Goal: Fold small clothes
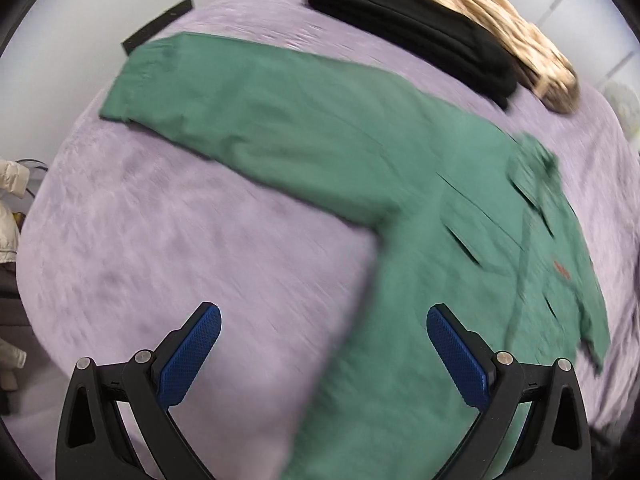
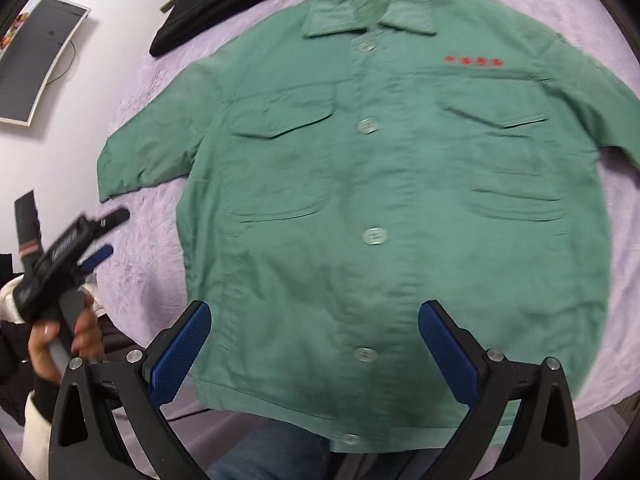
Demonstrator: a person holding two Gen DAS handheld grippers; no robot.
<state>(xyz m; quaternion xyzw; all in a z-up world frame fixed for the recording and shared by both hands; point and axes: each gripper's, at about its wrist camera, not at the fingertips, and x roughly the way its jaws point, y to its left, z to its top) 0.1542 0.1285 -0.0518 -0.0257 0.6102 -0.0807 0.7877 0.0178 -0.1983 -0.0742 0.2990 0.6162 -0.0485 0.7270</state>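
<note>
A small green button-up jacket (image 2: 360, 184) lies flat and face up on the lilac bedspread (image 2: 152, 264), collar away from me, with red embroidery on one chest. My right gripper (image 2: 314, 316) is open and empty, hovering above the jacket's lower hem. My left gripper (image 1: 324, 316) is open and empty above the bedspread beside the jacket's side (image 1: 400, 280), with the long left sleeve (image 1: 240, 112) stretched out ahead. The left gripper also shows in the right wrist view (image 2: 106, 236), held by a hand at the left.
A black garment (image 1: 420, 32) and a tan patterned garment (image 1: 500, 28) lie at the far edge of the bed. A dark strip (image 1: 160, 24) lies at the far left edge. A framed panel (image 2: 40, 60) lies on the floor at left.
</note>
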